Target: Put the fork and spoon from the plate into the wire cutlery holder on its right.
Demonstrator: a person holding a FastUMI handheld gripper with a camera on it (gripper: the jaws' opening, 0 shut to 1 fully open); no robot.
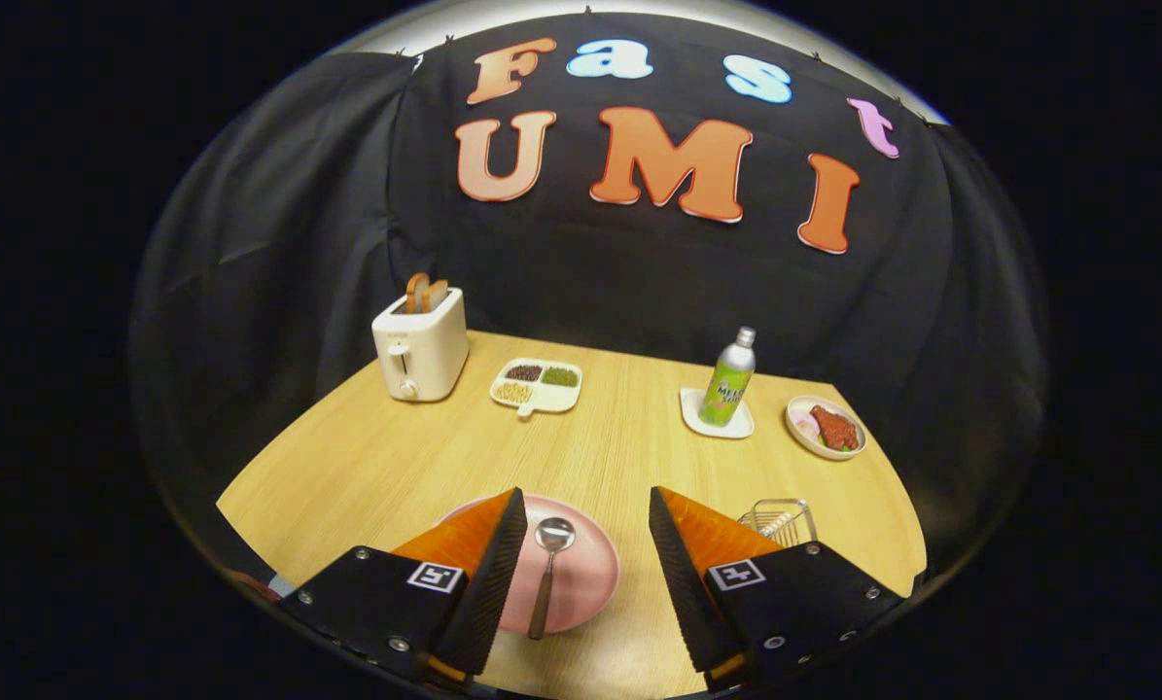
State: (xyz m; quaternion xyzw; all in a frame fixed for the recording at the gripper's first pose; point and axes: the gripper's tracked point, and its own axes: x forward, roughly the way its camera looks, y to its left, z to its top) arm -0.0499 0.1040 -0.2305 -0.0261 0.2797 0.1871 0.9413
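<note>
Wooden table [639,428] spreads under us as we hold the gripper [587,525] released above the pink plate [590,574], spoon [547,574] between its fingers, wire holder [780,520] just right, toaster [420,345] far beyond.

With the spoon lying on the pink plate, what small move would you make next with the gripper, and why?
Probably lower the open gripper toward the spoon. The fingers are spread with nothing between them, and the spoon lies on the pink plate beside one finger, so it needs centring before closing. The wire cutlery holder waits to the right.
</note>
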